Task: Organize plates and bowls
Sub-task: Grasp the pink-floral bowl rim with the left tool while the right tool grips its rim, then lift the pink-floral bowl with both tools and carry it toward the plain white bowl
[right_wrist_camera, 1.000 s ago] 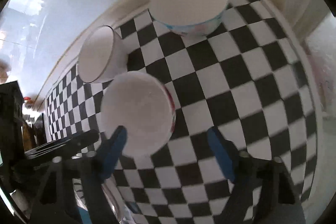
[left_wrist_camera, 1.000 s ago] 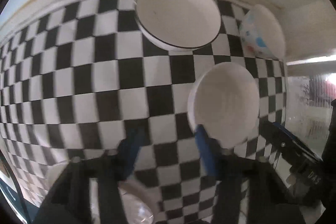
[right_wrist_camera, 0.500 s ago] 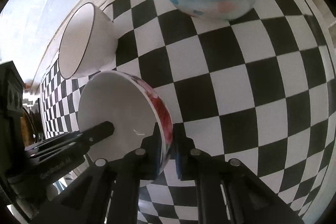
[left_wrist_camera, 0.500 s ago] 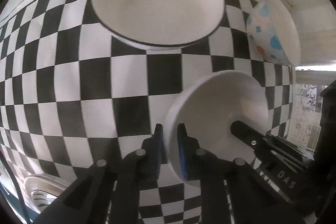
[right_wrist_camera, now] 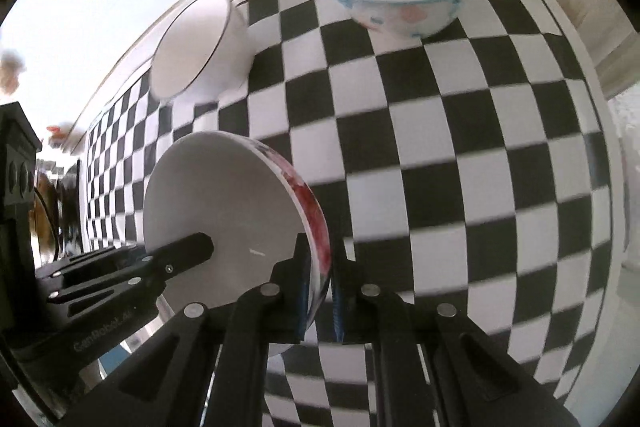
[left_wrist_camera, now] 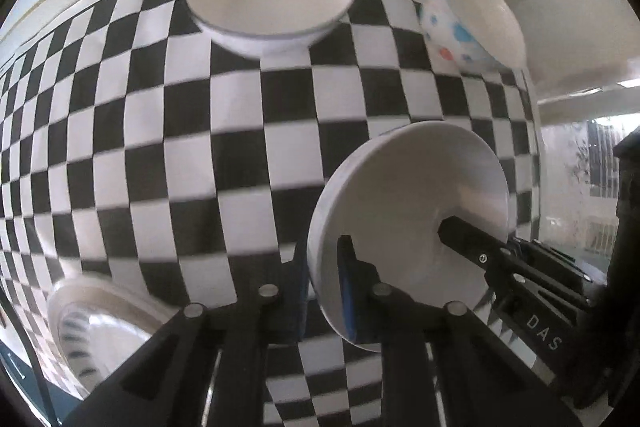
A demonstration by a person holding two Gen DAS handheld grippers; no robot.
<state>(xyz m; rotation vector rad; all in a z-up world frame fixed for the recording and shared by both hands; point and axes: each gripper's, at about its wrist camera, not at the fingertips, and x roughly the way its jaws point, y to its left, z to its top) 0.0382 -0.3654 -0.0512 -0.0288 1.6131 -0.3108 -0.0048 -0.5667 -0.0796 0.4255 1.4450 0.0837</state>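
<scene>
Over checkered cloth [left_wrist_camera: 240, 163], we keep both grippers [left_wrist_camera: 324, 291] [right_wrist_camera: 320, 291] clamped on the red-patterned bowl [right_wrist_camera: 224, 219] rim, lifting level and evenly.

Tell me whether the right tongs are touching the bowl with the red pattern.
Touching. The right wrist view shows the right tongs clamped on the rim of the red-patterned bowl, one blue pad inside the rim and the other outside.

I am holding my left gripper [left_wrist_camera: 324, 287] pointing steeply downward, jaws clamping tight. My right gripper [right_wrist_camera: 320, 287] is angling steeply down too, jaws likewise pinching closed on something thin.
</scene>
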